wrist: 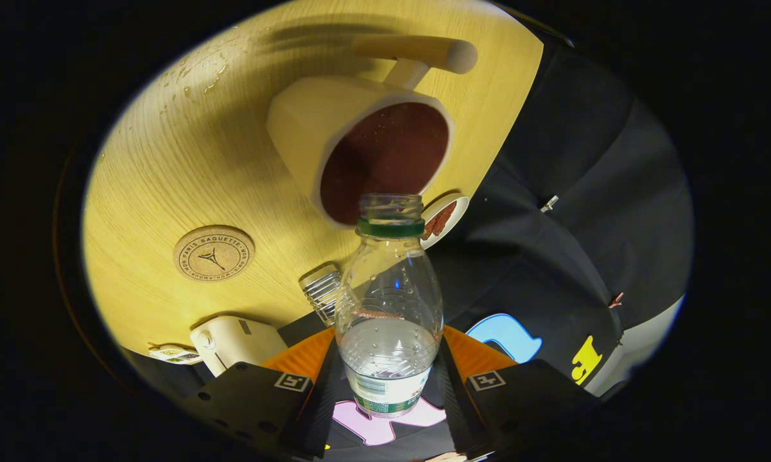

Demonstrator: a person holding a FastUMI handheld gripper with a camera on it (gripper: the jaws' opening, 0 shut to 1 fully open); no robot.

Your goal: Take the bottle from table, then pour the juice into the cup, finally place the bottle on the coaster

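Note:
My gripper (388,391) is shut on a clear plastic bottle (388,301) with a green neck ring and no cap. Both fingers (324,398) press on its lower body. The bottle is tipped, its open mouth pointing at the cream cup (359,141) just beyond it. The cup has a dark red inside and a wooden handle (417,54), and it stands on the round wooden table (167,173). Some clear liquid lies in the bottle's lower part near the fingers. A round cork coaster (213,253) lies on the table, off to one side of the bottle.
A small white dish with reddish strips (443,219) sits by the table's rim close to the bottle's mouth. A clear ribbed glass (321,292) and a cream box-shaped appliance (231,343) stand near the fingers. Droplets (199,67) speckle the table's far side.

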